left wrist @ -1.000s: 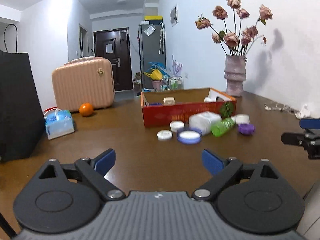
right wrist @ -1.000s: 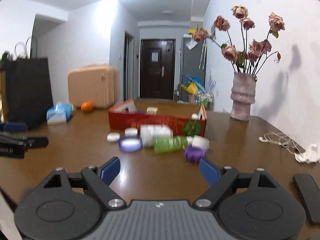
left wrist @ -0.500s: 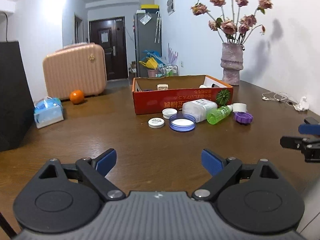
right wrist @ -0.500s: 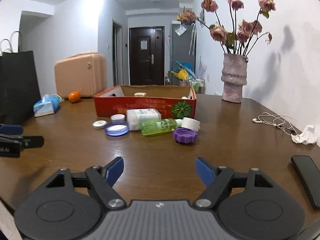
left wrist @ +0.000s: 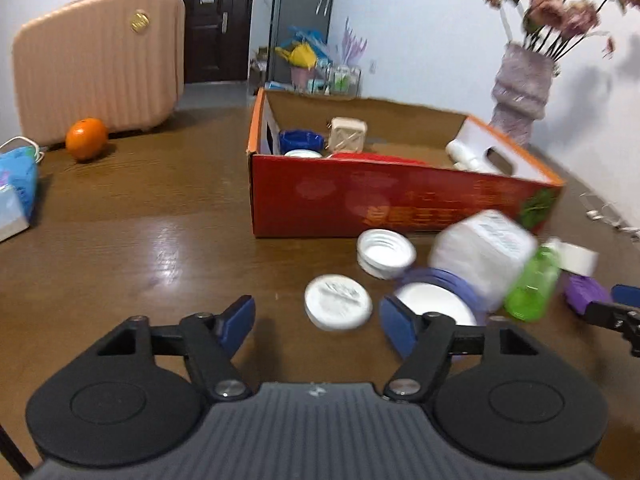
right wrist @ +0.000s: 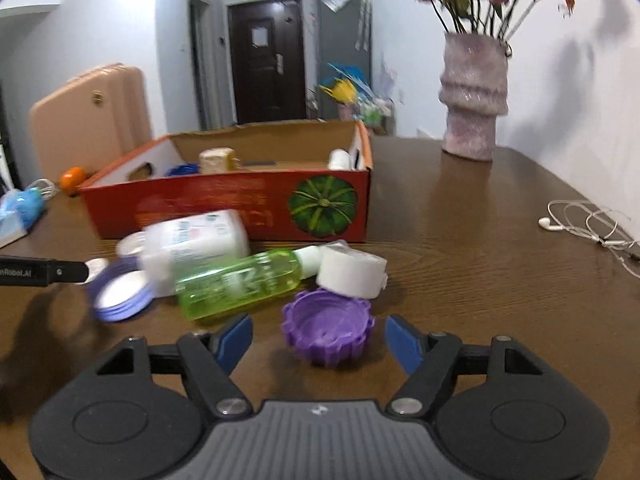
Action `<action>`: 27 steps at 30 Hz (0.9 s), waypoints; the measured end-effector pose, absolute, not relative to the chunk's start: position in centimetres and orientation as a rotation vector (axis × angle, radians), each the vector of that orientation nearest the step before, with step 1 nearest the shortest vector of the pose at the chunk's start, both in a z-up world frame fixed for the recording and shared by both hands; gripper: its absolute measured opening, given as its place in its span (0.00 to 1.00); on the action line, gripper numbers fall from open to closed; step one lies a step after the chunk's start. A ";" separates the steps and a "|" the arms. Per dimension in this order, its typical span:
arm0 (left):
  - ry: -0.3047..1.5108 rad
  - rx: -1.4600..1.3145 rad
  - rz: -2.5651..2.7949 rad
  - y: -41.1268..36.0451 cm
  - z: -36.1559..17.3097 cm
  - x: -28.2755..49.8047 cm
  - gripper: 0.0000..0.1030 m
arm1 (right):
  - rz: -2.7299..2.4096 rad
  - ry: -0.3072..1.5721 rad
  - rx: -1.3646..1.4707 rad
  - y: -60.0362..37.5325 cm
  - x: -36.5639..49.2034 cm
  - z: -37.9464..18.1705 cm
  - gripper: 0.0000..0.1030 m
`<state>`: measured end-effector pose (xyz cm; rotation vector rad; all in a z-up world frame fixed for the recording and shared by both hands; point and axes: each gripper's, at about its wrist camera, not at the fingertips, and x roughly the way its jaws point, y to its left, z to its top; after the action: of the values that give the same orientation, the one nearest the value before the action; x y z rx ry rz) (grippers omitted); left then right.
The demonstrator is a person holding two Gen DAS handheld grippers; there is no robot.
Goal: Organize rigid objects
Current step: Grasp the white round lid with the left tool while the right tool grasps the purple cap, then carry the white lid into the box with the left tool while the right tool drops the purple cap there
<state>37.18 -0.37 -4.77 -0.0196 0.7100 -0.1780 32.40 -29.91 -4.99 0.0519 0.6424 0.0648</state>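
Observation:
A red cardboard box [left wrist: 400,204] [right wrist: 224,208] holds several small items. In front of it lie a flat white lid [left wrist: 338,301], a white screw cap [left wrist: 386,253], a blue-rimmed lid [left wrist: 434,294] [right wrist: 120,290], a white bottle [left wrist: 482,254] [right wrist: 194,242], a green bottle [left wrist: 532,286] [right wrist: 240,282], a white tape roll [right wrist: 352,270] and a purple cap [right wrist: 328,330] [left wrist: 586,294]. My left gripper [left wrist: 316,322] is open, the flat white lid just ahead between its fingertips. My right gripper [right wrist: 318,340] is open around the purple cap.
A pink suitcase [left wrist: 100,64], an orange [left wrist: 86,138] and a blue tissue pack [left wrist: 16,196] stand at the left. A vase of dried flowers [right wrist: 474,96] and white earphones [right wrist: 588,224] are at the right. The right gripper's tip [left wrist: 616,314] shows in the left wrist view.
Both grippers have moved forward and down toward the objects in front of the box. The white lid and the purple cap now sit at their open fingertips.

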 end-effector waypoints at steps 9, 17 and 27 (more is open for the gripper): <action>0.687 0.057 -0.187 -1.5 -5.7 38.3 0.39 | 0.069 0.672 0.070 -29.7 34.5 -5.8 0.51; 0.673 -0.017 -0.174 -0.8 -3.6 34.0 0.39 | 0.164 0.670 0.044 -27.8 29.7 -4.3 0.51; 0.549 -0.065 -0.208 -0.7 1.2 23.4 0.39 | 0.258 0.523 0.004 -25.2 21.6 0.7 0.51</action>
<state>23.44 -0.71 1.23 -0.0653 0.5495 -0.2081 21.65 -25.17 0.66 0.0041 0.5227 0.2583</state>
